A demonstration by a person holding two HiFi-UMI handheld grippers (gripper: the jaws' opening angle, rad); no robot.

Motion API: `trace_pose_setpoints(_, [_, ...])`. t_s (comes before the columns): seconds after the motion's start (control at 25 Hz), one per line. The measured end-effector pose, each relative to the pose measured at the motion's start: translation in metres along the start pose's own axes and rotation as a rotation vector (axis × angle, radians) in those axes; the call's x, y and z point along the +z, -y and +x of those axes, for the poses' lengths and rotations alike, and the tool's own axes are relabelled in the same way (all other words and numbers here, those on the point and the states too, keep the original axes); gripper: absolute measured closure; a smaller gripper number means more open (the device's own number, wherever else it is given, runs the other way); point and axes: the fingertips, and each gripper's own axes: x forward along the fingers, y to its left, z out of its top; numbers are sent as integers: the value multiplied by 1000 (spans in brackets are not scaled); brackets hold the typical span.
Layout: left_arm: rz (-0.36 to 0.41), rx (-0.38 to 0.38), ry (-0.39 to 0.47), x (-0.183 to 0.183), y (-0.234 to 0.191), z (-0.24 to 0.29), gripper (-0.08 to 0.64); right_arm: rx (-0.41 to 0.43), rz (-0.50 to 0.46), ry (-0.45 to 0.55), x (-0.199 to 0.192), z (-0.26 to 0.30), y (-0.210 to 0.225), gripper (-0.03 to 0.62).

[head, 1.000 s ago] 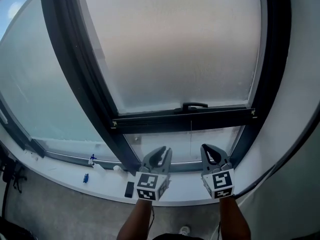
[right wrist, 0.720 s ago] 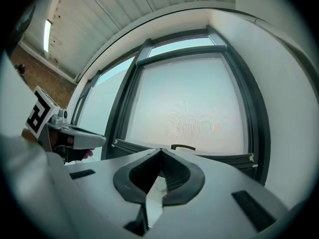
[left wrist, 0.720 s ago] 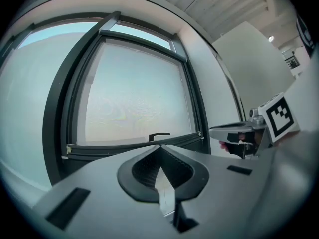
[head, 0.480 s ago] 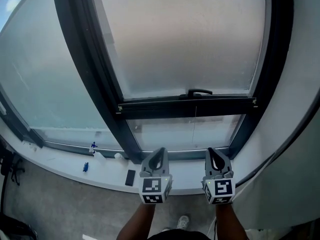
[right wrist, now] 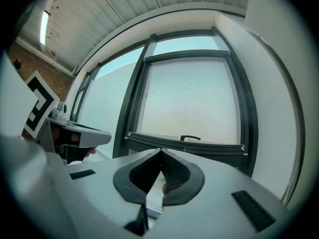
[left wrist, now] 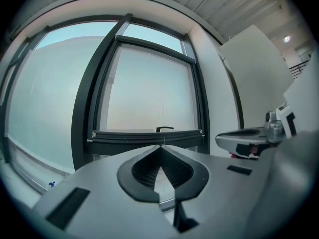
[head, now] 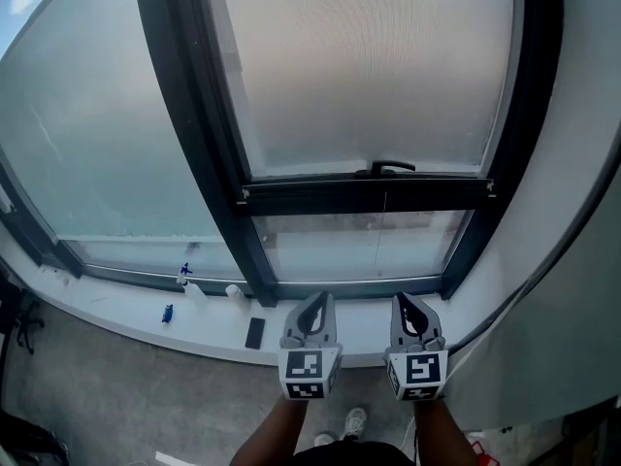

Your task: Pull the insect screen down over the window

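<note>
While left claw (head: 318, 302) and right claw (head: 408, 304) sit closed, empty, below the insect screen (head: 369, 66) pull bar (head: 369, 194), we judge next: grip its handle (head: 391, 168), finish lowering.

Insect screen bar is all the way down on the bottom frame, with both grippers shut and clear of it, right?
No. The insect screen bar stops short of the bottom frame; the head view shows uncovered glass between them. The left gripper and right gripper are shut and clear of it.
</note>
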Motion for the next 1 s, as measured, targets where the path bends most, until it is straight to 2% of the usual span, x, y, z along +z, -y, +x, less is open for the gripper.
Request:
trace_pose_setpoints(0.36, [11, 3, -9, -9, -3, -42, 557, -8, -7, 4, 1, -29, -29, 588])
trace_pose_setpoints(0.6, [50, -43, -27, -19, 8, -54, 557, -20, -23, -10, -7, -44, -39, 588])
trace_pose_setpoints(0.76, [40, -50, -9, -18, 12, -57, 557, -28, -60, -12, -12, -50, -40, 588])
trace_pose_setpoints(1.0, [26, -54, 14, -21, 17, -59, 557, -29, -59, -18, -18, -56, -38, 588])
